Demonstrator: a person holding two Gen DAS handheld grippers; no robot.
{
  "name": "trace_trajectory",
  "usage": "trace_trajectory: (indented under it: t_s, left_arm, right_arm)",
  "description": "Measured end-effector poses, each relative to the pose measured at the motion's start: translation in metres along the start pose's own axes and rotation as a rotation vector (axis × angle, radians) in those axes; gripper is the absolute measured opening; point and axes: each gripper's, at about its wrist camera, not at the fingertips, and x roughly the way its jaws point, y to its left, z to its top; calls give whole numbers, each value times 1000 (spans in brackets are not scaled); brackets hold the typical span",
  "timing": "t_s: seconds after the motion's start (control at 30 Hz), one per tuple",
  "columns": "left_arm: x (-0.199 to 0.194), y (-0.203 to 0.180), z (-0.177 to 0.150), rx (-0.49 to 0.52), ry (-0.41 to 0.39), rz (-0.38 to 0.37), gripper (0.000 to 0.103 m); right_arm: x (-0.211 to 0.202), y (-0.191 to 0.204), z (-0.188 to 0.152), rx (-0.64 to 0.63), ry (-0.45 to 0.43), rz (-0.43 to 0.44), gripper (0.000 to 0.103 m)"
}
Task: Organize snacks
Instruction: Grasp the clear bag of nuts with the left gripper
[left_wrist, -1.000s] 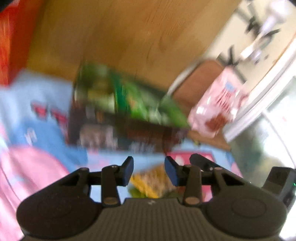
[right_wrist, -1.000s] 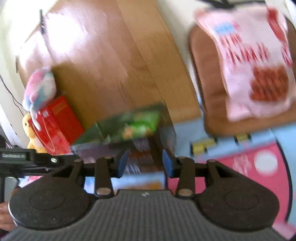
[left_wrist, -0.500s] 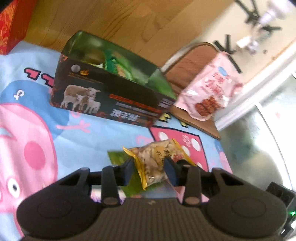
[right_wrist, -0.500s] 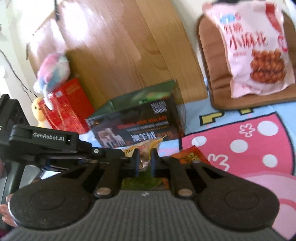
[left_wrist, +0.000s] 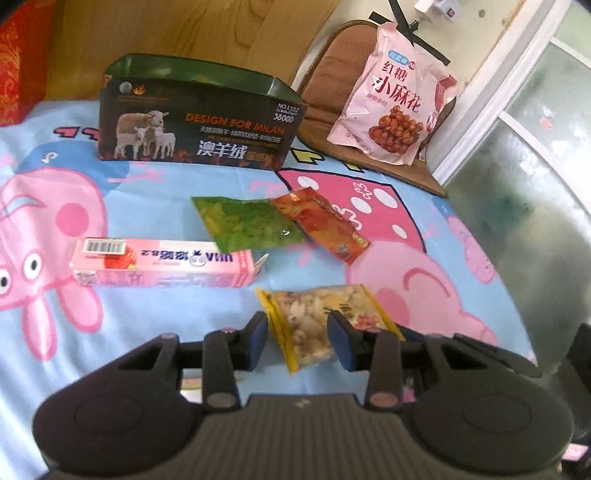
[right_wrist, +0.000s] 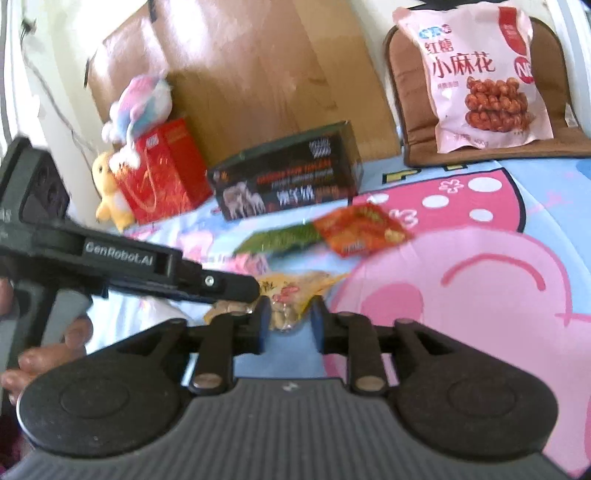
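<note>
Left gripper (left_wrist: 297, 338) jaws apart, straddling yellow-edged clear packet of pale snack pieces (left_wrist: 320, 325) on pink-and-blue cartoon sheet (left_wrist: 155, 195); right gripper (right_wrist: 286, 320) jaws also apart around that packet's other end. Beyond packet: green foil packet (left_wrist: 246, 224) touching orange-red foil packet (left_wrist: 320, 224), with dark open-topped box with sheep print (left_wrist: 199, 123) farther back. Left of packet: long pink carton (left_wrist: 162, 263).

Your left wrist camera sits low, close over cartoon-print blue-and-pink blanket (left_wrist: 155, 206), facing dark rectangular sheep-print box (left_wrist: 195, 125). Your right wrist camera looks same way from further right, equally near. 2 views share box (right_wrist: 288, 177), pink snack bag (left_wrist: 395, 103) (right_wrist: 484, 77), yellow-edged clear packet (left_wrist: 314, 325) (right_wrist: 291, 295).
</note>
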Motion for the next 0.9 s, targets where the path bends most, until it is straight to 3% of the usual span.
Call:
trace_trajectory:
  t_s: [0.03, 0.1, 0.2, 0.4, 0.53, 0.63, 0.67, 0.9]
  left_arm:
    - [-2, 1, 0, -3, -2, -1, 39]
    - [-8, 1, 1, -8, -17, -2, 43]
    - [-11, 0, 3, 1, -30, 5, 46]
    - [6, -4, 1, 10, 25, 10, 46]
    - [12, -9, -1, 36, 17, 4, 45]
    - [12, -9, -2, 46, 12, -2, 41]
    - [12, -8, -1, 48, 13, -4, 40]
    - [13, -5, 1, 44, 24, -39, 37]
  right_arm:
    - [-1, 4, -2, -24, 5, -9, 38]
    - [-4, 10, -5, -72, 5, -15, 55]
    - [-6, 20, -8, -151, -20, -44, 64]
    - [5, 18, -14, -174, 31, -99, 64]
    - [9, 20, -15, -195, 26, -100, 64]
    - [15, 26, -17, -238, 19, -124, 60]
    - [16, 29, -18, -258, 19, -122, 50]
    - [19, 36, -20, -279, 10, -144, 49]
